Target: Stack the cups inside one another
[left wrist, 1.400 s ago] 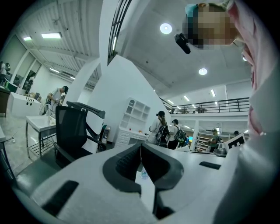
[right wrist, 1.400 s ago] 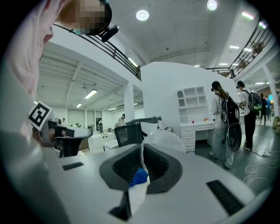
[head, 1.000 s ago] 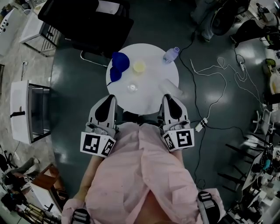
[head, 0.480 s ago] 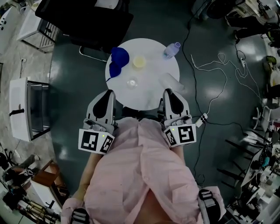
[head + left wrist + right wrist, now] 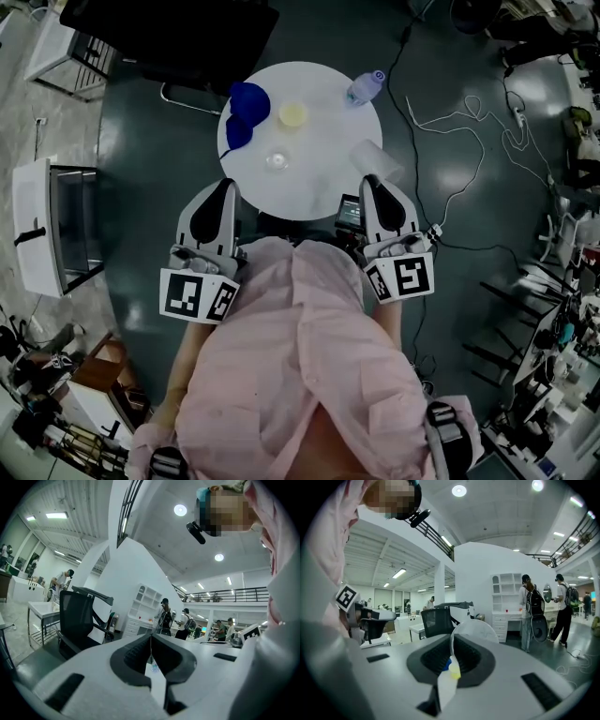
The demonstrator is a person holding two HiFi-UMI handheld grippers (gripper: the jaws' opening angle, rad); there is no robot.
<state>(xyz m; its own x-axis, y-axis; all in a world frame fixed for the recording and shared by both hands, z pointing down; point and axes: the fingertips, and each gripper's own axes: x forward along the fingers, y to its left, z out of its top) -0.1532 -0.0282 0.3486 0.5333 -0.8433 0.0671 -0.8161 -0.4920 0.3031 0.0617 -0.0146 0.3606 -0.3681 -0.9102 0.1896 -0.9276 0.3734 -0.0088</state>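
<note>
A round white table (image 5: 319, 192) carries nested blue cups (image 5: 246, 112), a yellow cup (image 5: 292, 114), a small clear cup (image 5: 277, 161) and a pale purple cup (image 5: 364, 87). My right gripper (image 5: 369, 180) is at the table's near right edge, shut on the rim of a clear cup (image 5: 373, 156). In the right gripper view that clear cup (image 5: 474, 629) rises between the closed jaws of the right gripper (image 5: 451, 641), with the yellow cup (image 5: 454, 671) beyond. My left gripper (image 5: 225, 185) hovers at the near left edge, shut and empty. In its own view the left gripper (image 5: 151, 641) has its jaws together.
A black office chair (image 5: 178, 33) stands behind the table. A white cabinet (image 5: 47, 230) is on the left, and cables (image 5: 469, 141) lie across the dark floor on the right. People stand further back in the room (image 5: 532, 611).
The head view has drifted, so the table sits higher in the picture. The right gripper shifted slightly right, still holding the clear cup. The left gripper stayed put.
</note>
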